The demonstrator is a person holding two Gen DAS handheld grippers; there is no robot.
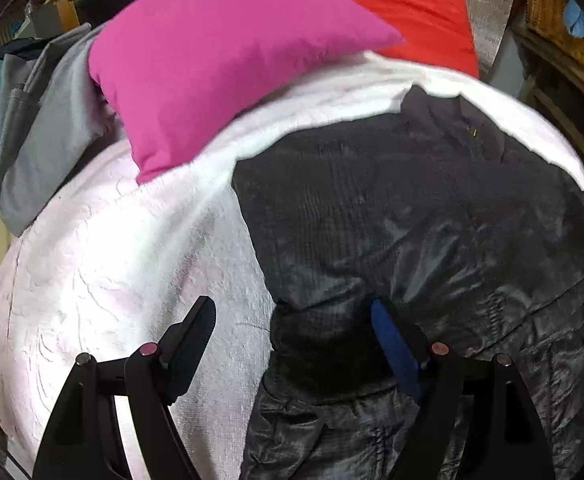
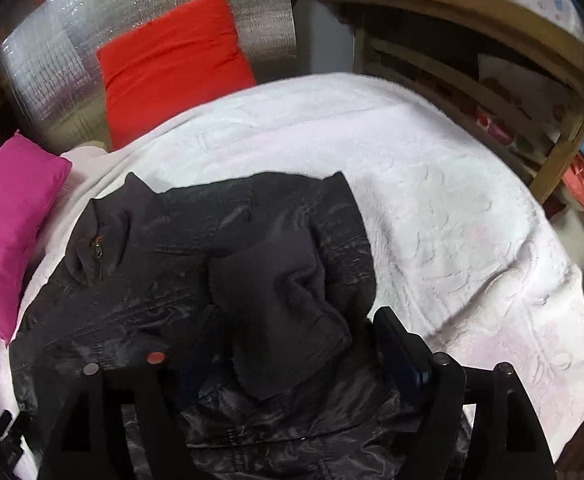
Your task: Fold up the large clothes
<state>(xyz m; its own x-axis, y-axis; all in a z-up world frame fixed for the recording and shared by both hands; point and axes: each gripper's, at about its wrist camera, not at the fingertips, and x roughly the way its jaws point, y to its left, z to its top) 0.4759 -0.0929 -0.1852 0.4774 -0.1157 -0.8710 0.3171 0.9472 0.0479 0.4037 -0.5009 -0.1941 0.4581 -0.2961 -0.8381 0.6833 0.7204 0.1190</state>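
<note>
A dark grey jacket [image 1: 411, 220] with a shiny shell and fleece lining lies spread on a white blanket [image 1: 104, 248]. My left gripper [image 1: 292, 316] hovers open over the jacket's left edge, one finger above the blanket, the other above the jacket. In the right wrist view the jacket [image 2: 164, 292] shows its collar and zip [image 2: 98, 248] at the left. A folded-over fleece flap [image 2: 276, 300] lies in the middle. My right gripper [image 2: 295, 332] stands open astride that flap, pads apart from it; its left finger is hard to make out against the dark cloth.
A pink pillow [image 1: 220, 60] and a red cushion [image 1: 415, 12] rest at the head of the bed against silver foil sheeting [image 2: 52, 60]. Grey clothing [image 1: 44, 132] is piled at the left. A wooden shelf unit [image 2: 491, 60] stands to the right of the blanket [image 2: 451, 220].
</note>
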